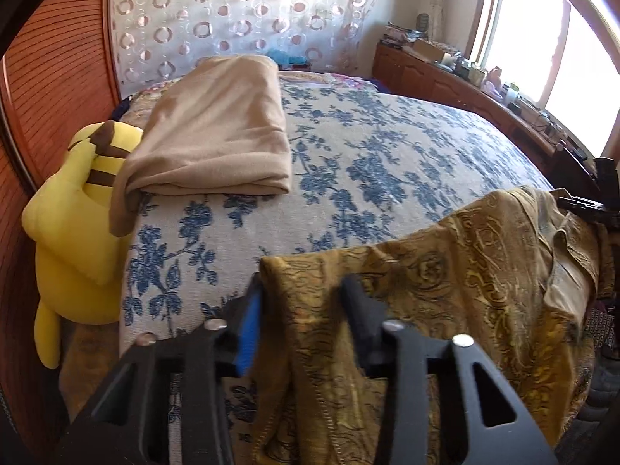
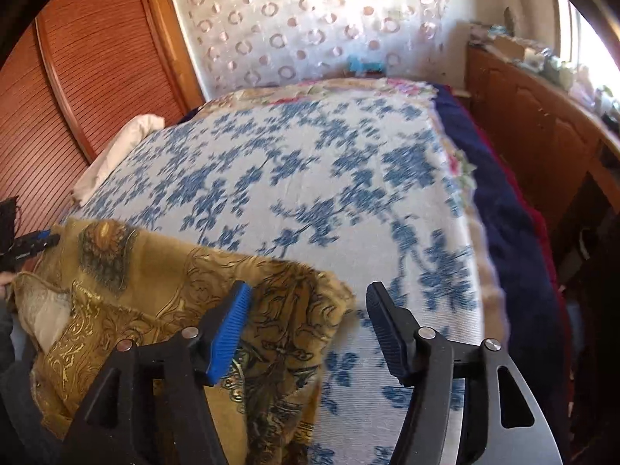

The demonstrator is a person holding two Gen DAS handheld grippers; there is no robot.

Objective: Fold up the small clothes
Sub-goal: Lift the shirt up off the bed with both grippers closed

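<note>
A bedroom with a wide bed (image 1: 387, 147) under a white cover with blue flowers; behind it hangs a pale curtain (image 1: 232, 11) with ring patterns, and on the left stands a reddish slatted wardrobe door (image 1: 50, 77). On the far left part of the bed lies a folded beige blanket (image 1: 217, 131), and just beside it, between bed and wardrobe, leans a yellow plush toy (image 1: 66, 213). Along the right wall, under the bright window (image 1: 542, 50), runs a wooden cabinet (image 1: 445, 77); on its top sits an open cardboard box (image 1: 426, 48) among many small things — what is in the box I cannot tell.

The task's thing, a golden-brown patterned garment (image 1: 445, 290), lies at the near edge of the bed and partly hangs over it. The left gripper (image 1: 306, 310) has its two fingers closed on a gathered fold of this cloth, with the fabric bunched between the blue pad and the black one. In the right wrist view the garment (image 2: 155, 290) spreads to the left, with a pale lining showing near its far left side. The right gripper (image 2: 306, 329) stands wide apart — its blue pad (image 2: 228, 329) is over the edge of the cloth, its black finger (image 2: 387, 333) is over the bare bed cover, and nothing is pinched between them.
</note>
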